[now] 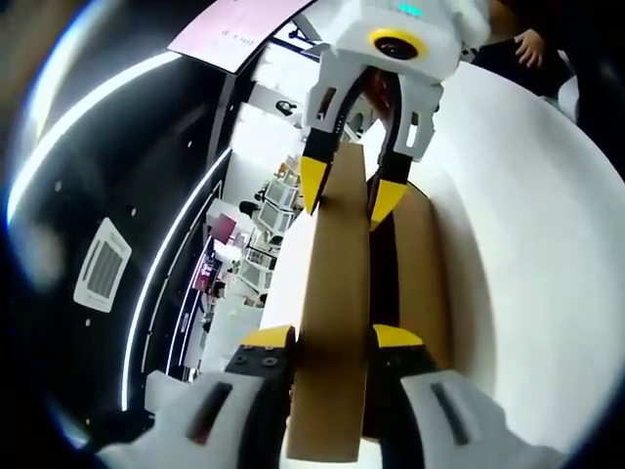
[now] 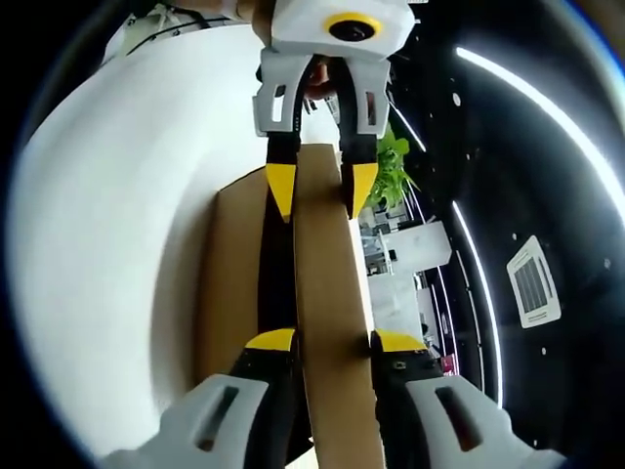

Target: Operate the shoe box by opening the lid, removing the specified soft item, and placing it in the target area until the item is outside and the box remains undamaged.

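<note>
The left gripper [image 1: 332, 342] was closed on one end of the cardboard lid [image 1: 334, 322], and the right gripper [image 2: 334, 344] pinched the opposite end. Below the lid, the shoe box [image 1: 425, 283] rested on the white table [image 1: 527, 244]. Uneven lifting could bend or tear the lid. The soft item was hidden.

white round bench [image 1: 527, 195] curving across left gripper view, also in right gripper view [image 2: 117, 244]. dark ceiling [image 1: 117, 176] with long thin light strips [image 1: 166, 283] and square air vent [image 1: 101, 264]. same strips [image 2: 537, 107] and vent [image 2: 532, 280] in right gripper view. green plant [image 2: 391, 166] beyond bench. white shelves, cluttered furniture [image 1: 264, 215] far off. pale pink panel [image 1: 234, 29] overhead.
</note>
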A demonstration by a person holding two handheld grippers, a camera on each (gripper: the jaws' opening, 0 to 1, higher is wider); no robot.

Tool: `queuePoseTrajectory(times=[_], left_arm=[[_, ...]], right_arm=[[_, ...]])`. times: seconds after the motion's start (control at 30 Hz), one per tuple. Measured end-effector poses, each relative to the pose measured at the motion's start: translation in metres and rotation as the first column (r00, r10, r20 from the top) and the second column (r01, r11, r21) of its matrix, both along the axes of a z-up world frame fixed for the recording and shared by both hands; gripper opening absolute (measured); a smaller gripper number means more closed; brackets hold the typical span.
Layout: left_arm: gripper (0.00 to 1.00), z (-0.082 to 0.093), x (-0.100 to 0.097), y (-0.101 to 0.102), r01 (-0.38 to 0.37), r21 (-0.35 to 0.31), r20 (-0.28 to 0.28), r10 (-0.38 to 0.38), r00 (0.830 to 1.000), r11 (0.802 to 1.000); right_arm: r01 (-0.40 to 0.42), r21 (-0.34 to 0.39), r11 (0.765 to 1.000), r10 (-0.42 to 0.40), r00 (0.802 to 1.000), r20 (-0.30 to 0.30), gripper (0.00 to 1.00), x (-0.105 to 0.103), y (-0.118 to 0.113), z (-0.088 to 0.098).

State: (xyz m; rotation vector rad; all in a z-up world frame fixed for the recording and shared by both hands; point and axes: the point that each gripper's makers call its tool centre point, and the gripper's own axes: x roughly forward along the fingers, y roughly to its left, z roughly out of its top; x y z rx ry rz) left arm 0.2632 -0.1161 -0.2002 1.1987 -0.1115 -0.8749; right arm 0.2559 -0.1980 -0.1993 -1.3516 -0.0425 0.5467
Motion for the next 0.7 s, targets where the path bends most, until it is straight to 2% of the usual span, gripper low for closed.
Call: queuePoseTrajectory(times=[0.57,0.7], left_arm=[[0.3,0.008,0.002,-0.001,0.005,-0.011,-0.014,-0.005,1.0,1.0],[0.3,0.012,0.004,-0.001,0.004,-0.032,-0.025,-0.005,1.0,0.999]], right_arm=[[0.001,0.01,1.0,-0.001,1.0,0.016,0.28,0.003,0.0,0.008],[0.0,0.016,1.0,-0.001,1.0,0.021,0.28,0.004,0.0,0.011]])
